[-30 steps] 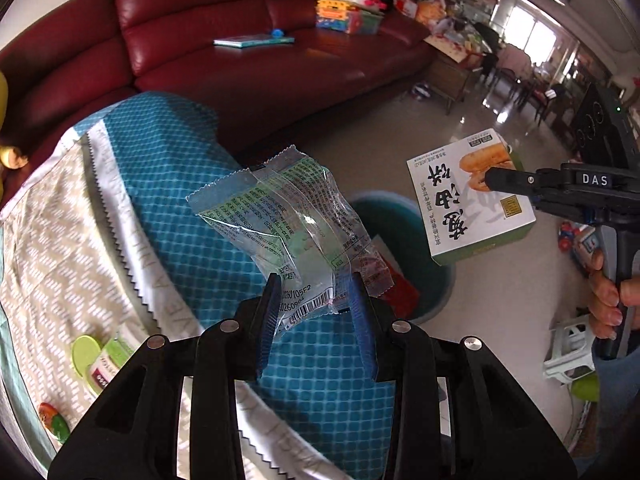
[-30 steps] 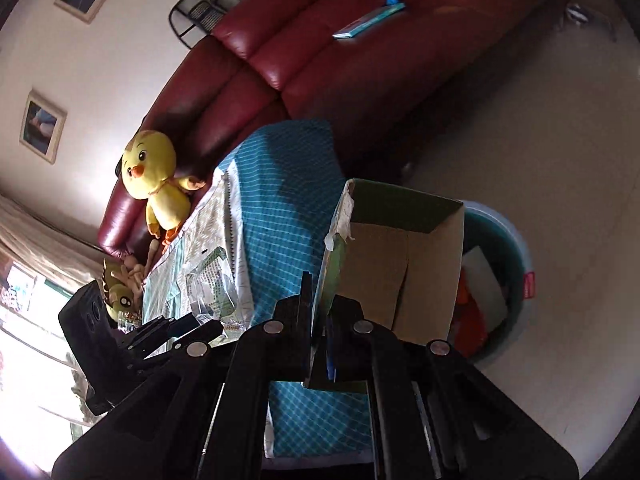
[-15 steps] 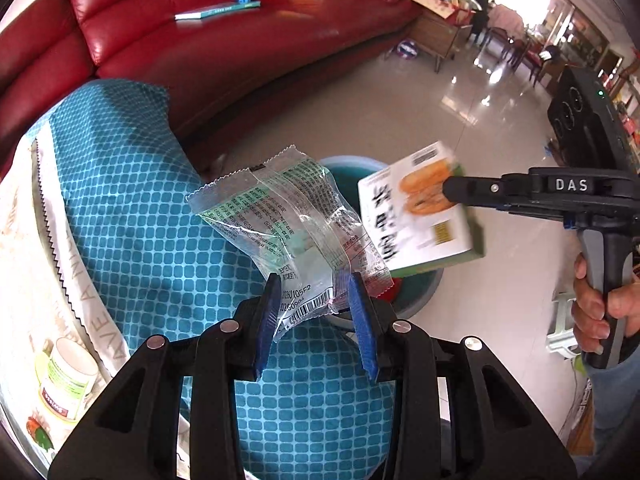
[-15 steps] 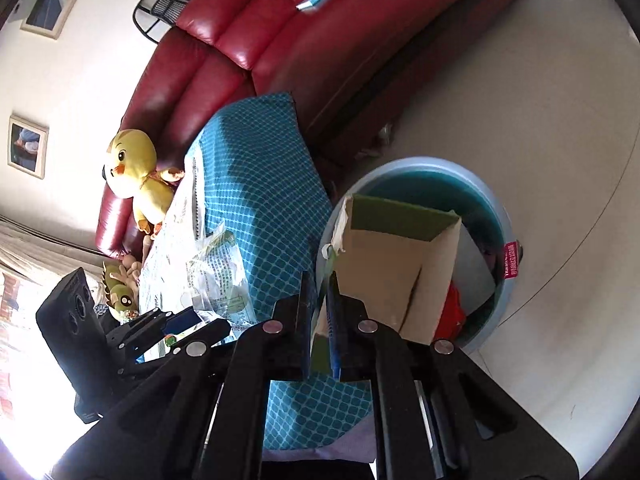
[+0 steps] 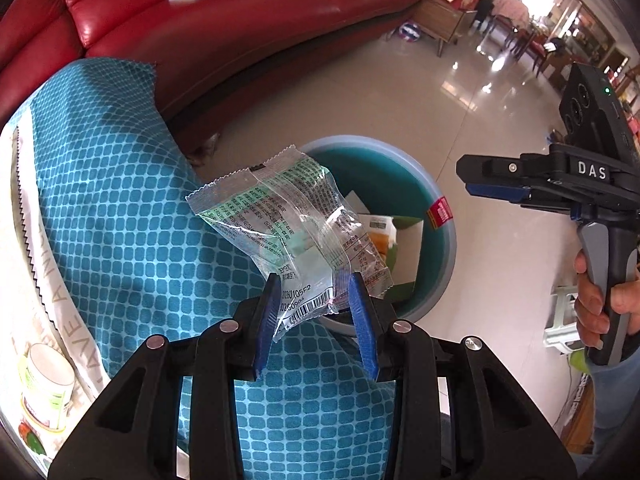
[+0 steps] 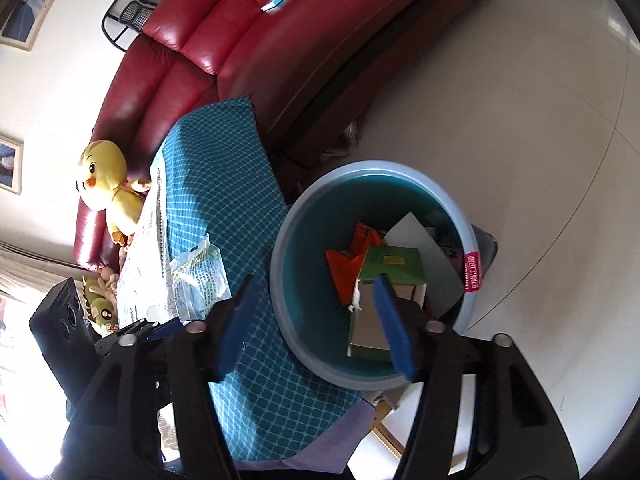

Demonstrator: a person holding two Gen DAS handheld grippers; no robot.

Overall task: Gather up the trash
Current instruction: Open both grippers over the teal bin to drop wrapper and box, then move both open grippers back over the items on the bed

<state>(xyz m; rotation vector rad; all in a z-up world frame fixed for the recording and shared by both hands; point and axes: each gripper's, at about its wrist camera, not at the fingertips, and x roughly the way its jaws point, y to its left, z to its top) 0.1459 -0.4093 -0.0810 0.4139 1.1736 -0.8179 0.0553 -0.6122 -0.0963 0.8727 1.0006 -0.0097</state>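
Observation:
My left gripper (image 5: 316, 300) is shut on a clear plastic snack wrapper (image 5: 288, 220) with green print, held above the table edge near the blue trash bin (image 5: 440, 216). The wrapper also shows in the right wrist view (image 6: 198, 276). My right gripper (image 6: 316, 320) is open and empty above the bin (image 6: 288, 216). It shows from the side in the left wrist view (image 5: 464, 178). The green food box (image 6: 384, 292) lies in the bin with orange and white scraps.
The table wears a teal checked cloth (image 5: 100, 184) with a white cup (image 5: 44, 392) at its left. A red leather sofa (image 5: 220, 20) stands behind, with a yellow plush chick (image 6: 104, 184) on it. Tiled floor (image 5: 400, 100) surrounds the bin.
My right gripper opened and the food box dropped into the bin. My left gripper moved closer to the bin with the wrapper in it.

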